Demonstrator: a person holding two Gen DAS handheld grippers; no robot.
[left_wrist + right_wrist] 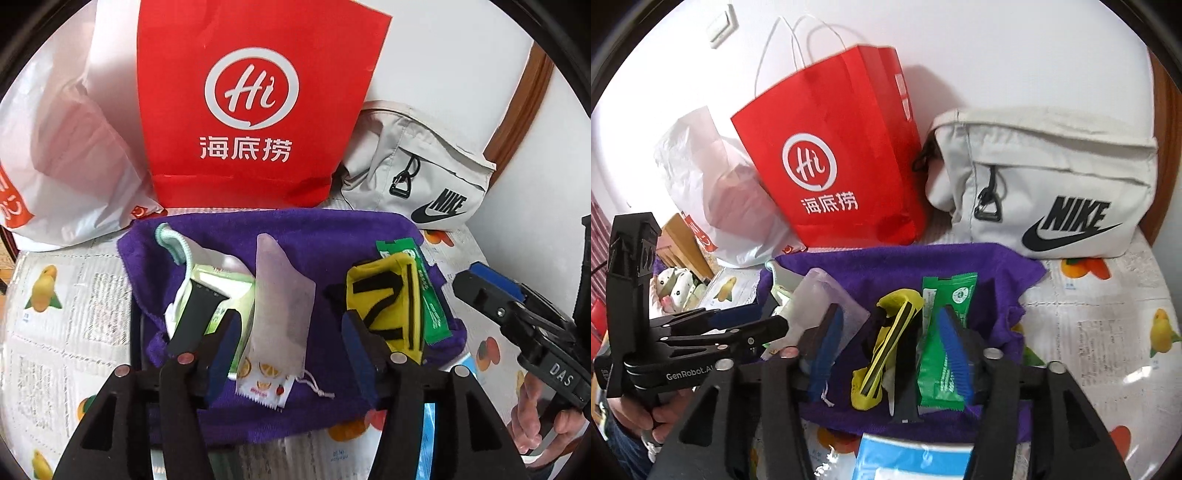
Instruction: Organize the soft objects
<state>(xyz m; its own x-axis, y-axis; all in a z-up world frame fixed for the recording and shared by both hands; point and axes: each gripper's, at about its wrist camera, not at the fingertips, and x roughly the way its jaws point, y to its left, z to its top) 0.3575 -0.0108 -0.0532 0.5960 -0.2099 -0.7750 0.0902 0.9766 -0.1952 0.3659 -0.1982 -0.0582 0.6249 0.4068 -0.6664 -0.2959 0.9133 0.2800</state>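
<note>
On the counter, covered by a fruit-printed cloth, a purple towel is lying spread out at the centre of both views, and the small soft things are sitting on it.

Going from nine o'clock toward three o'clock in the left wrist view, a white plastic bag is slumping at ten o'clock, a red paper bag is standing at twelve o'clock, and a pale Nike pouch is leaning at two o'clock, all just behind the towel.

On the towel, a pale green tissue pack is lying at the left, partly under a translucent drawstring pouch, with a small fruit-printed sachet touching the pouch's lower end. Further right, a yellow and black cloth piece is lying against a green wrapper.

The left gripper is hovering over the towel with its fingers spread wide, gripping nothing; the drawstring pouch is showing between them.

The right gripper is hanging over the right part of the towel, its fingers also spread wide and empty, with the yellow and black cloth piece showing between them and the green wrapper passing under the right finger.
</note>
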